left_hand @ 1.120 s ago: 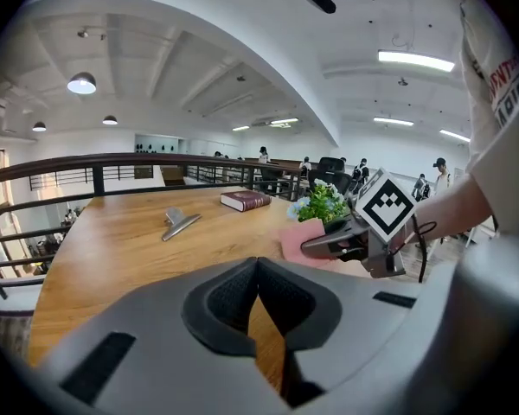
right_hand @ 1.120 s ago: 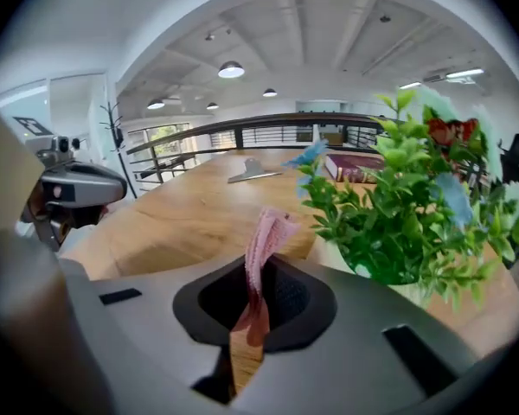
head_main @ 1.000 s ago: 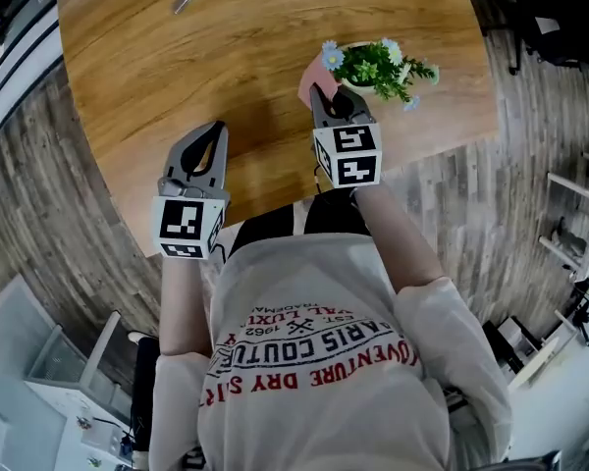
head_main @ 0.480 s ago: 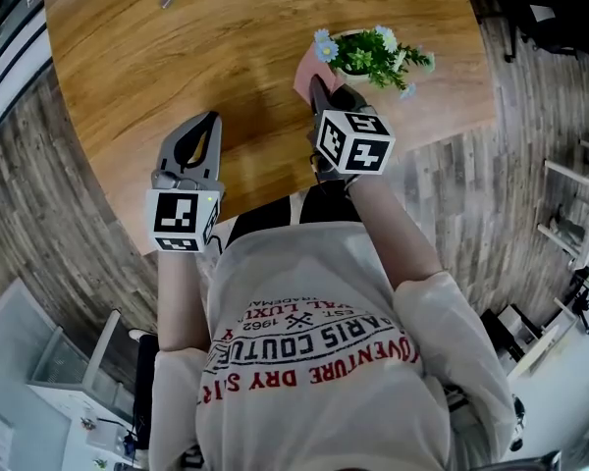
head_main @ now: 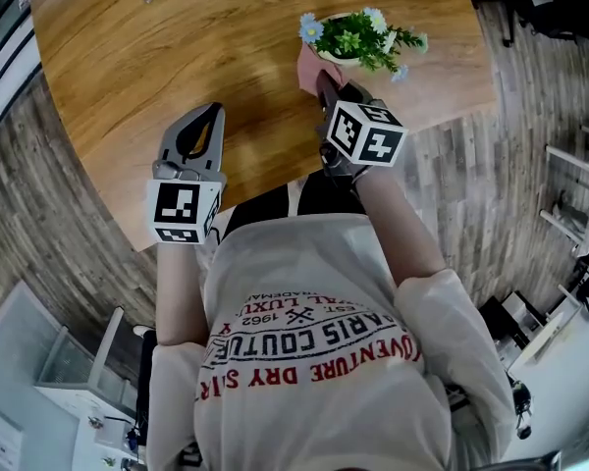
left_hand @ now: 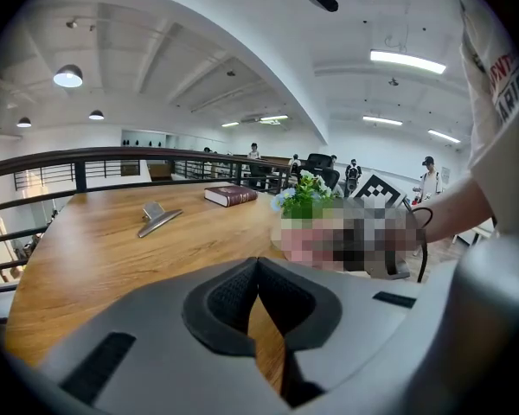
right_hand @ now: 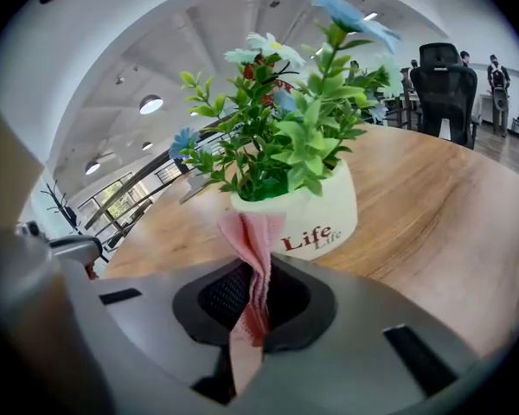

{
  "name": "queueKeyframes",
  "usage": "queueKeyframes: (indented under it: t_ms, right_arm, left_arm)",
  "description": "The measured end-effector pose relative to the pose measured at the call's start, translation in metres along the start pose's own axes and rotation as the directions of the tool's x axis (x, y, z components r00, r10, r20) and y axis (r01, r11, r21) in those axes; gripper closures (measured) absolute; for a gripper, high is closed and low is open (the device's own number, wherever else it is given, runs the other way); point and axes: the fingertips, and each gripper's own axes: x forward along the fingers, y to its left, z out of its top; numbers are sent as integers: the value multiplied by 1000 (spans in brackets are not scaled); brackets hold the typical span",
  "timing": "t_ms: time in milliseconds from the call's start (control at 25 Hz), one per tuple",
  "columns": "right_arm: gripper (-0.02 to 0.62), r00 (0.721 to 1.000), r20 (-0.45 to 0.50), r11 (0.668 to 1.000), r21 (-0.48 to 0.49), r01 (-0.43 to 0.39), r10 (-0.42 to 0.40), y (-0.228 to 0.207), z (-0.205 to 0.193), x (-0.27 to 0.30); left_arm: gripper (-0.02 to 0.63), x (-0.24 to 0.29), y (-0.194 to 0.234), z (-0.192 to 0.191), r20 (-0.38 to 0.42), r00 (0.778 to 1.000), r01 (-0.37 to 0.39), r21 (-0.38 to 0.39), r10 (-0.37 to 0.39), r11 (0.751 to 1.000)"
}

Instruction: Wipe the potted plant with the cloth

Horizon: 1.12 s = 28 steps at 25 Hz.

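Observation:
A small white pot (right_hand: 316, 214) printed "Life" holds green leaves and pale blue flowers (head_main: 358, 37); it stands near the right edge of the round wooden table (head_main: 177, 47). My right gripper (head_main: 322, 78) is shut on a pink cloth (right_hand: 255, 245), and the cloth's top lies against the near side of the pot. In the head view the pink cloth (head_main: 307, 65) shows just left of the pot. My left gripper (head_main: 208, 118) hovers over the table's near edge to the left, shut, with nothing between its jaws (left_hand: 258, 271).
A metal clip (left_hand: 156, 217) and a dark red book (left_hand: 230, 195) lie farther back on the table. A black railing (left_hand: 112, 158) runs behind it. Black office chairs (right_hand: 445, 80) stand beyond the table. Wood-plank floor surrounds the table.
My right gripper has rolled and shifted slightly toward the pot with the cloth. The left gripper has stayed about where it was.

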Motion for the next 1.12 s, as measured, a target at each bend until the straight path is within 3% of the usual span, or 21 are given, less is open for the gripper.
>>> queueKeyframes:
  t_ms: [320, 600, 800, 880, 1120]
  right_arm:
    - [555, 999, -34, 1000, 7, 23, -23, -29, -7, -17]
    - [555, 994, -112, 996, -90, 0, -10, -58, -14, -49]
    - [555, 995, -97, 987, -158, 18, -34, -97, 9, -67]
    - [554, 996, -76, 986, -163, 31, -44, -111, 21, -72]
    - [555, 998, -51, 966, -259, 18, -32, -132, 50, -69]
  left_arm:
    - [591, 15, -18, 5, -11, 999, 32, 10, -32, 999]
    - [591, 34, -45, 23, 23, 996, 80, 9, -81, 997]
    - [576, 55, -66, 32, 60, 993, 108, -20, -106, 994]
    - [473, 65, -77, 30, 52, 991, 125, -18, -124, 992]
    - [256, 98, -96, 22, 24, 992, 122, 64, -124, 990]
